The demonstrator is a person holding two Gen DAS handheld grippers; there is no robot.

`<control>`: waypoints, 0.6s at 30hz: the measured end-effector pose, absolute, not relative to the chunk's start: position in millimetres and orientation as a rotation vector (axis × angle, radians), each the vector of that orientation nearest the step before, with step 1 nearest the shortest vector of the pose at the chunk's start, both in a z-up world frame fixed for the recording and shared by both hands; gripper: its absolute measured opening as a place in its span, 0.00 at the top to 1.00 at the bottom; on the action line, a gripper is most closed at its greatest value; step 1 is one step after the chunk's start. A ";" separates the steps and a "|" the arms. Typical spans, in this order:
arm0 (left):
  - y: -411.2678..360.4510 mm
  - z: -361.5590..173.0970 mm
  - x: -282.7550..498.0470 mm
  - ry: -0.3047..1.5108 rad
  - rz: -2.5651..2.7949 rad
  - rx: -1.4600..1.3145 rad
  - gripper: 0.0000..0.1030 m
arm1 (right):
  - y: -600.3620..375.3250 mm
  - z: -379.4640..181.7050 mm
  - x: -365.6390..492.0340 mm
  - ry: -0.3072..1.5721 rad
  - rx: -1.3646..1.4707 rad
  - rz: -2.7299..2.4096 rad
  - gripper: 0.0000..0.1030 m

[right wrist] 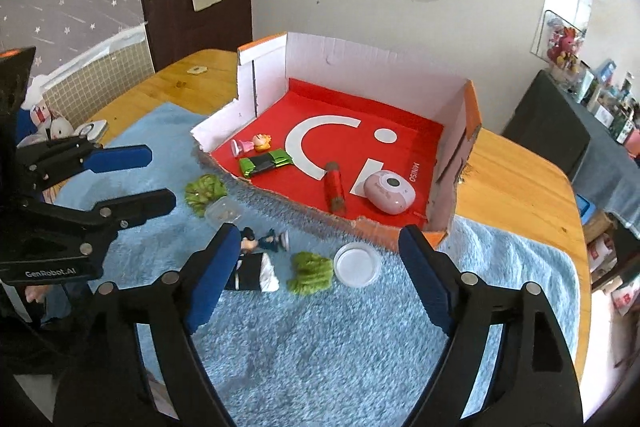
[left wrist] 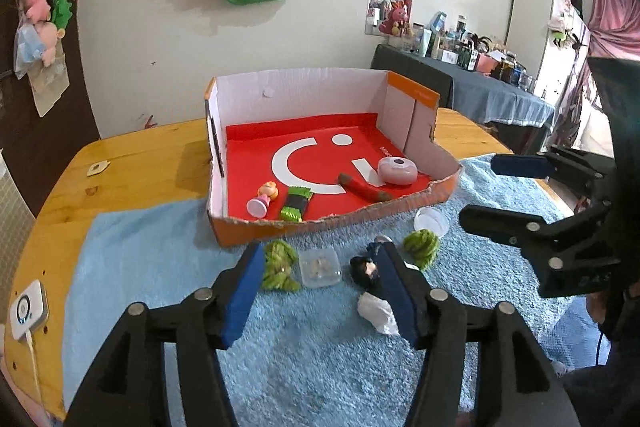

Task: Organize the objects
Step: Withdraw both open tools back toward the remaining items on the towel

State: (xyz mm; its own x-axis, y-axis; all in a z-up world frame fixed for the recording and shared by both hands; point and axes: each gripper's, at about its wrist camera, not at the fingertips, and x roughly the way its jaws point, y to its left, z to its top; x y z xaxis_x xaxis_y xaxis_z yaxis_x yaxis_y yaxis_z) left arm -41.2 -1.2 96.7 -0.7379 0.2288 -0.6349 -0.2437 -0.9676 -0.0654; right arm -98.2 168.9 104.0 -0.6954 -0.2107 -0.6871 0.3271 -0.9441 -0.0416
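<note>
Where gripper (left wrist: 324,291) gapes, clear tub (left wrist: 320,267) between.

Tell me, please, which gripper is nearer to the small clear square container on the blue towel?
Left. The left gripper hangs open right over the clear square container, which sits between its fingers. The right gripper is off to the side, nearer the round lid.

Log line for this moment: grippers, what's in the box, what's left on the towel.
left gripper: open, empty | right gripper: open, empty | box: four items | towel: five or so loose items
</note>
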 end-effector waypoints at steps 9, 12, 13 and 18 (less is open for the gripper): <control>-2.7 84.6 -28.1 -0.017 2.713 -1.004 0.33 | 178.8 94.4 -77.7 0.102 1.011 -2.691 0.15; -1.6 80.8 -24.9 -0.013 2.711 -1.015 0.33 | 181.3 90.0 -72.5 0.076 1.006 -2.709 0.15; -1.5 79.8 -24.2 -0.014 2.710 -1.018 0.33 | 181.5 88.3 -70.7 0.077 1.002 -2.719 0.15; 0.4 74.6 -19.9 -0.021 2.715 -1.019 0.28 | 183.1 82.2 -63.9 0.063 0.997 -2.746 0.15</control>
State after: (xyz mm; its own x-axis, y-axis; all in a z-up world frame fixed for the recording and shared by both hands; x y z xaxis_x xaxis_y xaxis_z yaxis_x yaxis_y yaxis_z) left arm -19.9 0.4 74.6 -0.7277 0.2292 -0.6464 -0.2193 -0.9708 -0.0973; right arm -63.9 183.1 82.2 -0.7460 -0.1900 -0.6383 0.2190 -0.9751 0.0343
